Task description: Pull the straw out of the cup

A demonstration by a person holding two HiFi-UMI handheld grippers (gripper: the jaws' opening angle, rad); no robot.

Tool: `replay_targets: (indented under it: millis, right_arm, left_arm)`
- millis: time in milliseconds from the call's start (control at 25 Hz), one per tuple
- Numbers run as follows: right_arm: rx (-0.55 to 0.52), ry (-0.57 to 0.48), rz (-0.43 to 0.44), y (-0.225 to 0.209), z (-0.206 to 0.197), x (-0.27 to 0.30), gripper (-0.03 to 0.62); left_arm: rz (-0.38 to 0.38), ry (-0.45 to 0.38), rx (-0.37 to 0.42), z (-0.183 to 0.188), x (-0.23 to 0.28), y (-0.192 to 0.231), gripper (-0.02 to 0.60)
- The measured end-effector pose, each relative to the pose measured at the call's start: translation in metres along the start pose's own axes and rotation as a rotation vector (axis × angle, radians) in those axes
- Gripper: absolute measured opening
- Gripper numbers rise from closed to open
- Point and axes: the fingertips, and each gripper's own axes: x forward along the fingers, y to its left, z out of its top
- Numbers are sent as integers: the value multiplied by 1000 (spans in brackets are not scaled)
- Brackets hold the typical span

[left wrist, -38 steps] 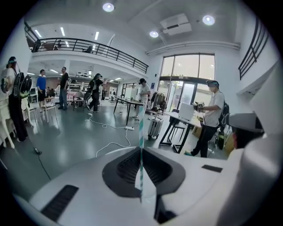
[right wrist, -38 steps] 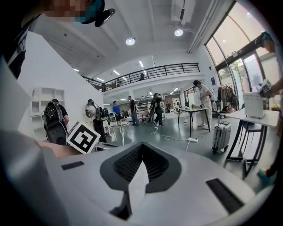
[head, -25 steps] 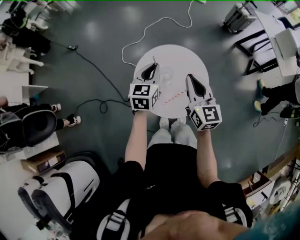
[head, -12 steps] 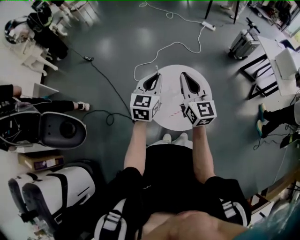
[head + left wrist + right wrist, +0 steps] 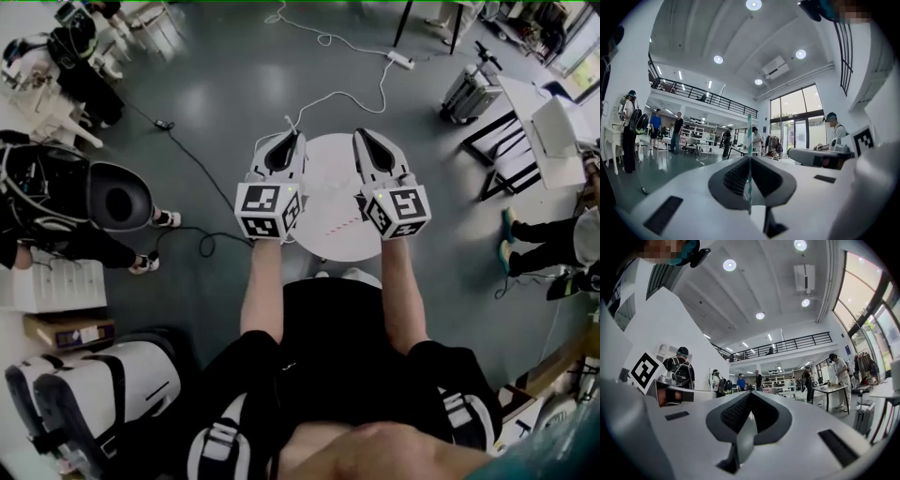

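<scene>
My left gripper is held high over the round white table, shut on a thin green-and-white striped straw. The straw stands upright between the pads in the left gripper view, where the gripper points level into the room. My right gripper hangs beside it at the same height. Its jaws meet at the tip with nothing in them in the right gripper view. A red-and-white striped straw lies on the table between the two marker cubes. No cup shows in any view.
A white cable runs over the grey floor from a power strip to the table. A seated person is at the left. Black-framed desks stand at the right. Several people stand in the hall beyond.
Both grippers have risen well above the table, the left one carrying the straw. The clear cup seen between them a second ago is out of sight.
</scene>
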Motion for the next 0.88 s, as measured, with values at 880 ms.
replay_targets:
  millis: [880]
  right_arm:
    - [5, 35, -25, -18, -11, -12, 15]
  left_arm:
    - [-28, 18, 12, -15, 11, -18, 21]
